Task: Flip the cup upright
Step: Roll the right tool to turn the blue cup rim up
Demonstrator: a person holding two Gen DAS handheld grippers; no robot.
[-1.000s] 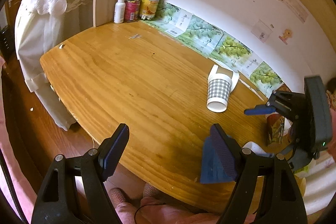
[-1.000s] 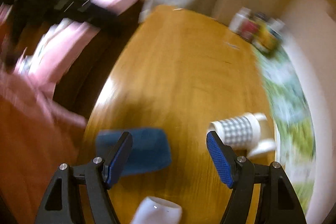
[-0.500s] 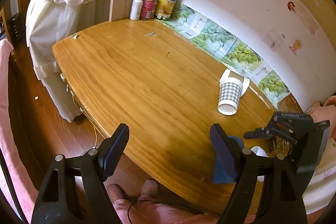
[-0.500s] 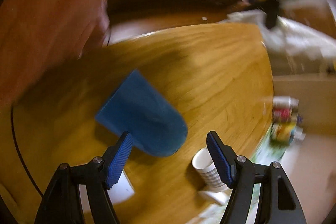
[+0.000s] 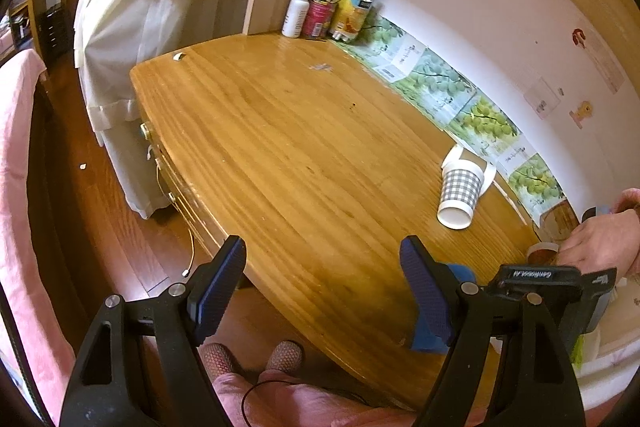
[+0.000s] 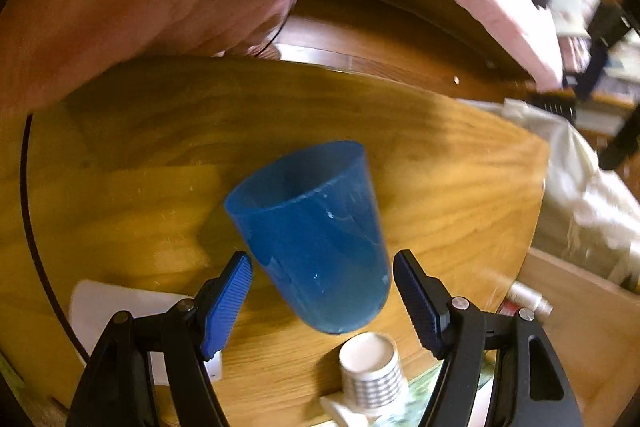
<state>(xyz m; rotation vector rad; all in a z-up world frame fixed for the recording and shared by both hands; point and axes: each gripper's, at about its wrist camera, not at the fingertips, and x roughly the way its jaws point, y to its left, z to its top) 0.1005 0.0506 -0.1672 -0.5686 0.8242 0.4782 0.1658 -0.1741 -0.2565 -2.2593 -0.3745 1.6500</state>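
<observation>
right tool (image 6: 322, 301) released, pads flanking the blue cup (image 6: 316, 235) without contact. cup lies on the desk (image 6: 440, 187). left tool (image 5: 322, 291) released, empty.

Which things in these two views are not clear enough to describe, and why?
- Blue cup, left wrist view: mostly hidden behind a finger of the left gripper.
- Checked paper cup, right wrist view: blurred, partly cut off at the bottom edge.
- White flat object, right wrist view: partly covered by the right gripper; identity unclear.
- Bottles at the far corner, left wrist view: labels too small to read.
</observation>
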